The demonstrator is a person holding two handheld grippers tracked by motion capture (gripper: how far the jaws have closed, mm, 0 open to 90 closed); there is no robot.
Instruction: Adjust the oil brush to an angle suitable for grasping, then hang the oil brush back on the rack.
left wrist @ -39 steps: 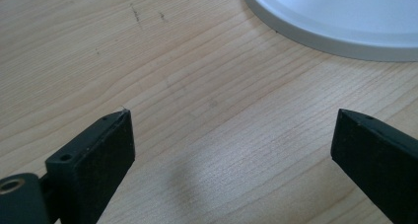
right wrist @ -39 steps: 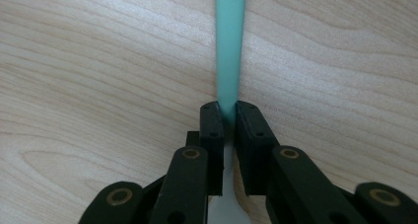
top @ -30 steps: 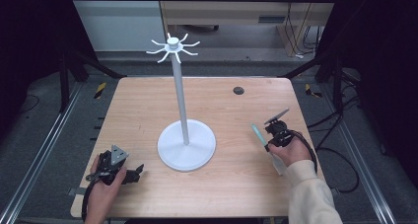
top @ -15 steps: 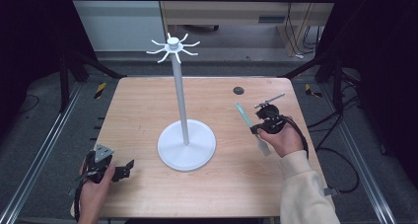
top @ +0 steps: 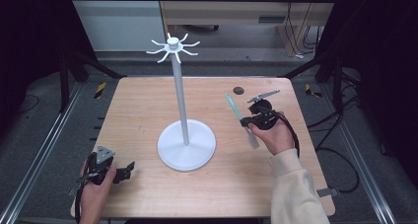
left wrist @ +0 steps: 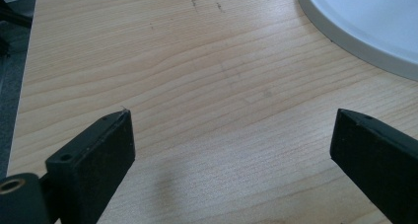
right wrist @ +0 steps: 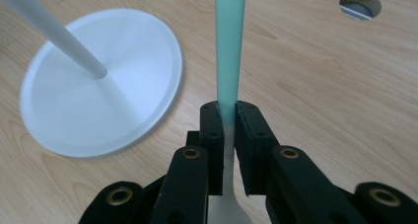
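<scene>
My right gripper (top: 245,120) is shut on a thin utensil (top: 231,103) with a teal handle and a pale flat end, held above the table's right side. In the right gripper view, the teal handle (right wrist: 230,41) sticks up out of the closed jaws of the gripper (right wrist: 226,110), and the pale end hangs below them. A white stand (top: 186,146) with a round base, a tall pole and several hooks at its top (top: 172,47) sits mid-table. My left gripper (top: 125,169) rests near the front left, open, with bare wood between its jaws (left wrist: 231,135).
A small round hole (top: 238,90) lies in the wooden tabletop (top: 138,110) behind the right gripper, also in the right gripper view (right wrist: 360,4). The stand's base rim (left wrist: 345,31) lies just right of the left gripper. Metal frame rails run along both table sides.
My right gripper has risen and moved farther away and toward the stand, carrying the utensil off the table. The left hand has barely shifted.
</scene>
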